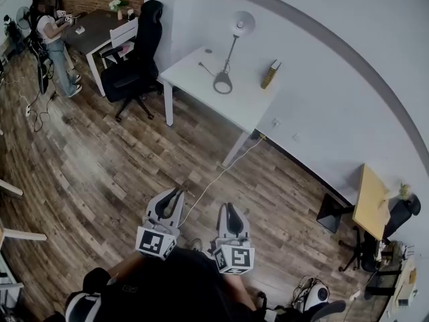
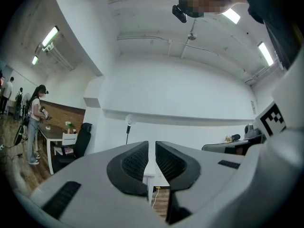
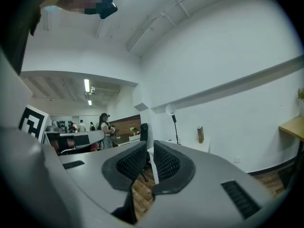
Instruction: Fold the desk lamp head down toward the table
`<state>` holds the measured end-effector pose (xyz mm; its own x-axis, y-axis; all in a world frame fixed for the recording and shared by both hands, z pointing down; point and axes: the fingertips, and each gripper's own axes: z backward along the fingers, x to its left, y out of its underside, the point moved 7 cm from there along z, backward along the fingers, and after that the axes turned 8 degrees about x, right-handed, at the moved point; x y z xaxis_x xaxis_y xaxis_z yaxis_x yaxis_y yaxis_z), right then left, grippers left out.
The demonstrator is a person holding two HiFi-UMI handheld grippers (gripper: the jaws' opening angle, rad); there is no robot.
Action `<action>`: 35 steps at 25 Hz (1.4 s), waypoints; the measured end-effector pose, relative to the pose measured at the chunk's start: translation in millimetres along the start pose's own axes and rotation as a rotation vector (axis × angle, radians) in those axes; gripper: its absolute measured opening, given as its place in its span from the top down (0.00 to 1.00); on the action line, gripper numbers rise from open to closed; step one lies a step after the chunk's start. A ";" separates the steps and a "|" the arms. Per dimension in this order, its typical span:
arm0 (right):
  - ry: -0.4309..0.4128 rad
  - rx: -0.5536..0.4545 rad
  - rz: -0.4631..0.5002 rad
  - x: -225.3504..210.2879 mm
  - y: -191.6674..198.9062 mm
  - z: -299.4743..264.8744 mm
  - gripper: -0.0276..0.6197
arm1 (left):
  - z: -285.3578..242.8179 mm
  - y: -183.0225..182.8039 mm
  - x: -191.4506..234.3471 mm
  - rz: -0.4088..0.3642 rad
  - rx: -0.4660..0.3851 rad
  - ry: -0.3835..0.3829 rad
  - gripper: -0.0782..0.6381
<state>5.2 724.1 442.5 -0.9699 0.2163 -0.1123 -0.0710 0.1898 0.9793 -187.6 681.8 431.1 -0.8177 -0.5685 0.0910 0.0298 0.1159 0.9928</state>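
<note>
You are standing well back from the white desk (image 1: pixel 201 79), which is sitting far ahead of both pairs of fingers, so the whole approach is waiting to be made. The black office chair (image 1: pixel 137 52) is parked ahead and to the left of the left gripper (image 1: pixel 175 193), just beside the desk, and swinging wide on that side is risking a bump. The desk lamp (image 1: pixel 230 52) is standing upright on the desk, straight beyond the fingertips in both gripper views. A white cable (image 1: pixel 216 176) is trailing over the floor from the desk leg to just ahead of the right gripper (image 1: pixel 228 210). I am judging that a foot catching it could jerk whatever it is feeding, though I cannot tell whether that is the lamp. A brown book (image 1: pixel 270 74) is standing on end beyond the fingers, right of the lamp, and a careless sweep could topple it. The lamp head (image 1: pixel 242 23) is sitting high on its stem, and pushing it down with nothing bracing the base is inviting a slide or a tip. Your left fingers (image 2: pixel 133 163) are barely parted and the right fingers (image 3: pixel 130 165) are showing a slightly wider slit. Both pairs are empty and, by my reckoning, too narrow for the stem.
</note>
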 end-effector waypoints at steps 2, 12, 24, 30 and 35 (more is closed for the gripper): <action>-0.013 0.003 -0.001 -8.0 -0.1 2.5 0.78 | -3.4 2.2 -7.3 0.003 0.003 0.004 0.76; -0.074 0.030 0.008 -63.9 6.5 11.7 0.70 | -29.7 10.6 -51.1 0.019 0.009 -0.045 0.66; -0.120 0.010 0.004 -100.8 -3.1 -16.3 0.70 | -68.0 6.6 -61.8 0.007 -0.018 -0.088 0.65; -0.103 0.002 0.011 -108.8 -7.7 -61.6 0.70 | -109.6 6.8 -32.9 0.004 -0.029 -0.065 0.65; -0.088 0.001 0.021 -114.6 -21.7 -117.9 0.70 | -157.0 -4.1 6.7 0.020 -0.041 -0.051 0.64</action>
<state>90.4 582.3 454.0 -0.9469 0.3034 -0.1061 -0.0506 0.1853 0.9814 -103.0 549.6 439.9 -0.8447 -0.5243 0.1075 0.0691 0.0925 0.9933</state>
